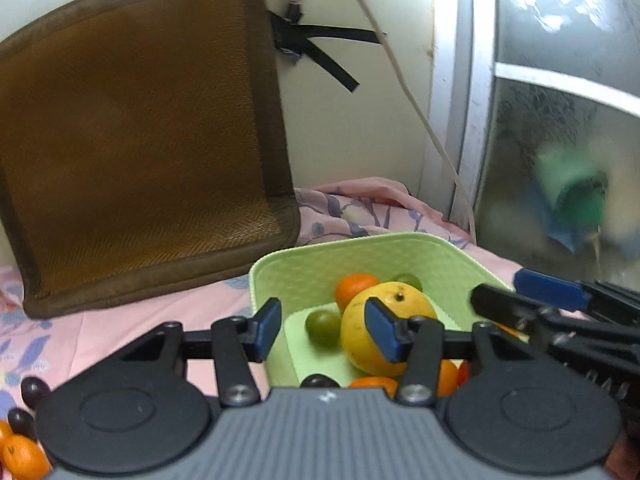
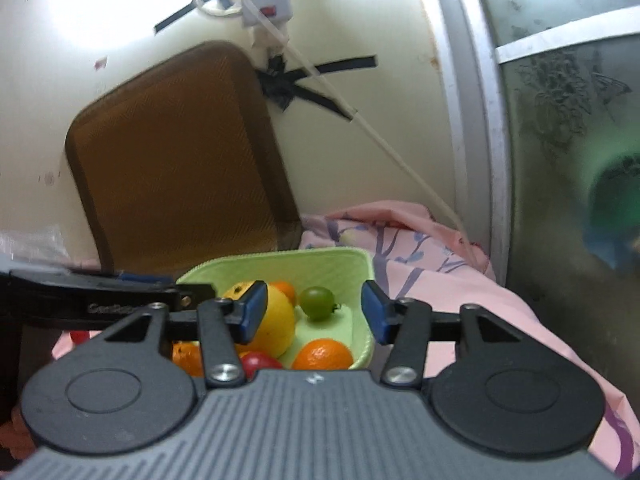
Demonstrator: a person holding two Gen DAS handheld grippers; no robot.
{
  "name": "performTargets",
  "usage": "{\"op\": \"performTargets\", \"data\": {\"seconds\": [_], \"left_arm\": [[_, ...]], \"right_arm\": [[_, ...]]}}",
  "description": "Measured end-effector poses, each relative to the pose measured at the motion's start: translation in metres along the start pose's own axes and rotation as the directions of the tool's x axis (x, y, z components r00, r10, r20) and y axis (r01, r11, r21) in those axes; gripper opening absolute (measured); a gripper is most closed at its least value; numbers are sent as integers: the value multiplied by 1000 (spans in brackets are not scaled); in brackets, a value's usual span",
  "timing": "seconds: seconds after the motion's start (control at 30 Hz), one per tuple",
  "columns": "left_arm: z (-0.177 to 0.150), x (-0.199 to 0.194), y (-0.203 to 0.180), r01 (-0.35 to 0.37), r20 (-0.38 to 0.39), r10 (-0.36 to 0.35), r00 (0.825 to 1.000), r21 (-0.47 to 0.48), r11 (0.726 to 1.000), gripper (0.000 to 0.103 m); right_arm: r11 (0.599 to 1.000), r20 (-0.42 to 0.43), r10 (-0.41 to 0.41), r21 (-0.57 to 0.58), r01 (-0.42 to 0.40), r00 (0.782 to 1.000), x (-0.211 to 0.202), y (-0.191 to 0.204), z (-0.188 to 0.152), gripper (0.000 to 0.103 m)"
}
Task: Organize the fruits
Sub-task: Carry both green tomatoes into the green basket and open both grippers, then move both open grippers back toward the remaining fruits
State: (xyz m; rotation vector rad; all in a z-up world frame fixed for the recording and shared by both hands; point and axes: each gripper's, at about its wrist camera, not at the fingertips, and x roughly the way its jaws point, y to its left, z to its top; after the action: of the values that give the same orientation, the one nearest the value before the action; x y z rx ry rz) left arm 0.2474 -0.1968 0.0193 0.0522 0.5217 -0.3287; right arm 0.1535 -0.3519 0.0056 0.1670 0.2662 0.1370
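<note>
Both our tools, left and right, gape empty; the basket holds most fruit, while grapes and oranges remain outside.

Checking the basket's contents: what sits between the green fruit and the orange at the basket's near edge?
Only bare basket floor between green fruit and orange, in the right wrist view.
</note>
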Motion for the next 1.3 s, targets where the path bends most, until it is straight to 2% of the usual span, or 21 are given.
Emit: {"op": "performTargets", "data": {"seconds": [0.07,0.2,0.27,0.37,0.43,0.53,0.6,0.67,0.73,0.8,0.83,0.9,0.93,1.0,1.1,1.23,1.3], "left_arm": [[1,-10,11,23,10,-22,1000,-49,999,47],[-2,-54,52,18,81,-5,997,-156,988,47],[-10,-77,76,-13,102,34,994,-198,980,47],[-30,-111,116,-81,89,108,990,-263,961,47],[-46,-133,143,-153,57,179,982,-314,937,47],[-71,-160,182,-273,7,300,954,-398,876,47],[-87,-172,206,-310,-27,337,941,-466,829,46],[-95,-176,220,-314,-42,340,939,-502,806,46],[-99,-174,226,-309,-43,333,942,-505,806,46],[-96,-169,223,-294,-33,318,947,-484,825,47],[-92,-164,218,-286,-29,309,951,-462,839,50],[-86,-155,207,-293,-30,306,952,-391,872,52],[-85,-151,200,-305,-33,315,948,-363,880,52],[-84,-143,199,-322,-50,324,945,-340,884,52],[-87,-136,208,-288,-59,289,956,-391,874,51],[-93,-130,215,-274,-65,272,960,-419,866,51],[-94,-129,214,-255,-63,252,966,-420,871,49]], "right_arm": [[999,24,-11,35,11,1000,-3,-7,1,54],[993,51,-48,109,42,998,-7,-21,3,54],[988,52,-62,141,55,997,-7,-27,3,54],[982,43,-85,170,77,995,-6,-32,1,54],[980,42,-96,179,87,994,-7,-32,-1,54],[980,68,-133,155,121,989,-11,-23,-3,54],[981,102,-150,141,135,983,-18,-9,-3,54],[988,125,-96,133,80,987,-28,11,-3,54],[994,113,-5,108,-8,994,-33,38,-6,53],[991,56,128,41,-130,990,-31,77,-12,53],[983,13,183,9,-183,983,-27,96,-14,53],[953,-110,288,-68,-296,951,-11,138,-21,50],[936,-166,314,-111,-334,935,-3,158,-26,48],[898,-244,344,-194,-394,906,14,192,-35,48],[863,-315,368,-234,-448,875,38,223,-41,48],[852,-358,348,-264,-452,866,65,245,-43,48],[842,-389,373,-239,-484,842,74,249,-43,50]]}}
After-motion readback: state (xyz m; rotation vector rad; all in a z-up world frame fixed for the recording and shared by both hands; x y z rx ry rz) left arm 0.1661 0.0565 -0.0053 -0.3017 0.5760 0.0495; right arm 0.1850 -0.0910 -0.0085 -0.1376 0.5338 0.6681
